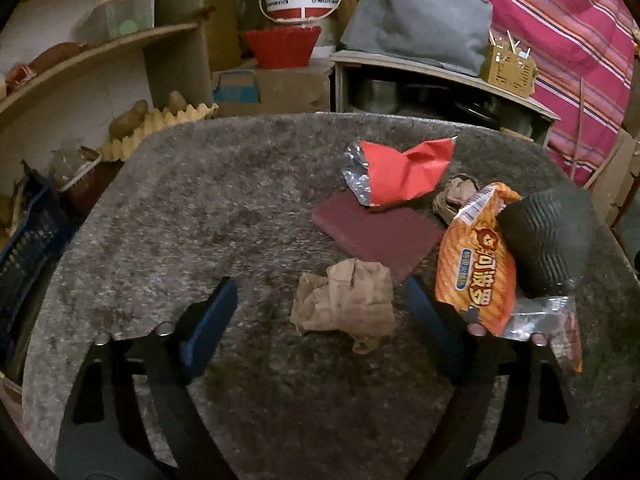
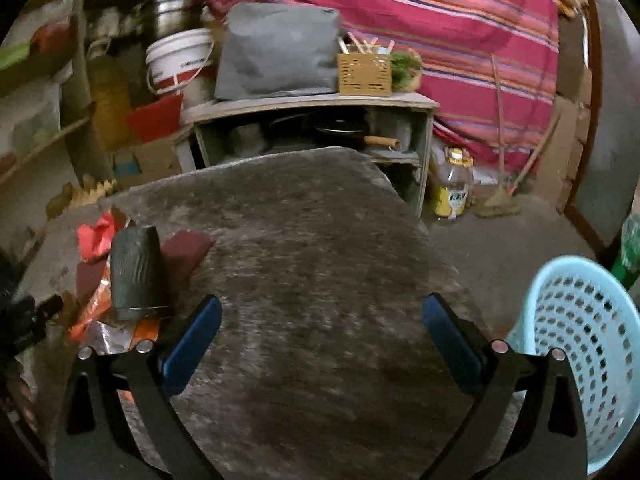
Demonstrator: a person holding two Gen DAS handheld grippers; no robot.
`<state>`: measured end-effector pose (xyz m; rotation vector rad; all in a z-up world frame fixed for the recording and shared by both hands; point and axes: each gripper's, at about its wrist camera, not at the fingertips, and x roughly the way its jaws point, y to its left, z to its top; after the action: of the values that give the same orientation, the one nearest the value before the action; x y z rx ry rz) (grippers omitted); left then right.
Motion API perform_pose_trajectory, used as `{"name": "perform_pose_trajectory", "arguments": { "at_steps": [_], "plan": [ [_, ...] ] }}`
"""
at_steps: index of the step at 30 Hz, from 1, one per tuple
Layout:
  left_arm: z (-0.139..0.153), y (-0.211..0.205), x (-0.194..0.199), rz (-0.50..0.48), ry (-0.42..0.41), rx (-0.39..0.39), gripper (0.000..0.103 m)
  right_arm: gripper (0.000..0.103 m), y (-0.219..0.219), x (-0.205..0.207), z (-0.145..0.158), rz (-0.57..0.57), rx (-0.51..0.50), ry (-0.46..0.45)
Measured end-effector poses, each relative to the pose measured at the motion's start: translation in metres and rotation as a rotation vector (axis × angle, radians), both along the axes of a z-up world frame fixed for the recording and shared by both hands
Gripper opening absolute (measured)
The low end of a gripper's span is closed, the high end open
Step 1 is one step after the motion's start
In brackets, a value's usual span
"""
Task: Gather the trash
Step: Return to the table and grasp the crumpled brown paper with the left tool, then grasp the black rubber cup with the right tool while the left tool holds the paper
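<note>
Left gripper (image 1: 316,308) wide around brown paper wad (image 1: 344,304), unpinched; right gripper (image 2: 322,332) wide, empty. Risk: snagging orange snack bag (image 1: 476,264) beside wad.

Mottled grey tabletop (image 1: 200,208); orange snack bag (image 1: 476,264); red paper (image 1: 404,172); brown paper wad (image 1: 344,300); maroon pad (image 1: 372,232); pale blue perforated basket (image 2: 580,344); pink striped cloth (image 2: 440,20).
</note>
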<state>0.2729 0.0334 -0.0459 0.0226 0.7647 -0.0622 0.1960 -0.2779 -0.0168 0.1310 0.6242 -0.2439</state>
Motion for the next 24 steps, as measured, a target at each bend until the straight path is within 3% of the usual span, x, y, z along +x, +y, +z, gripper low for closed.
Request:
{"name": "perform_pose_trajectory", "arguments": {
  "at_steps": [2,5,9,14,24],
  "plan": [
    [-0.006,0.001,0.005,-0.019,0.022,-0.01,0.069,0.099,0.011,0.004,0.005,0.019,-0.004,-0.037],
    [-0.009,-0.003,0.008,-0.072,0.045,-0.031,0.05,0.099,0.027,0.019,0.005,0.057,-0.006,0.036],
    [-0.005,-0.006,0.0,-0.093,0.018,-0.016,0.042,0.099,0.048,0.022,0.006,0.106,-0.037,0.027],
    [0.006,0.013,-0.012,-0.059,-0.015,-0.02,0.041,0.099,0.075,0.028,0.008,0.151,-0.064,0.013],
    [0.023,0.07,-0.021,0.073,-0.084,-0.028,0.041,0.099,0.103,0.06,-0.006,0.193,-0.053,0.071]
  ]
}}
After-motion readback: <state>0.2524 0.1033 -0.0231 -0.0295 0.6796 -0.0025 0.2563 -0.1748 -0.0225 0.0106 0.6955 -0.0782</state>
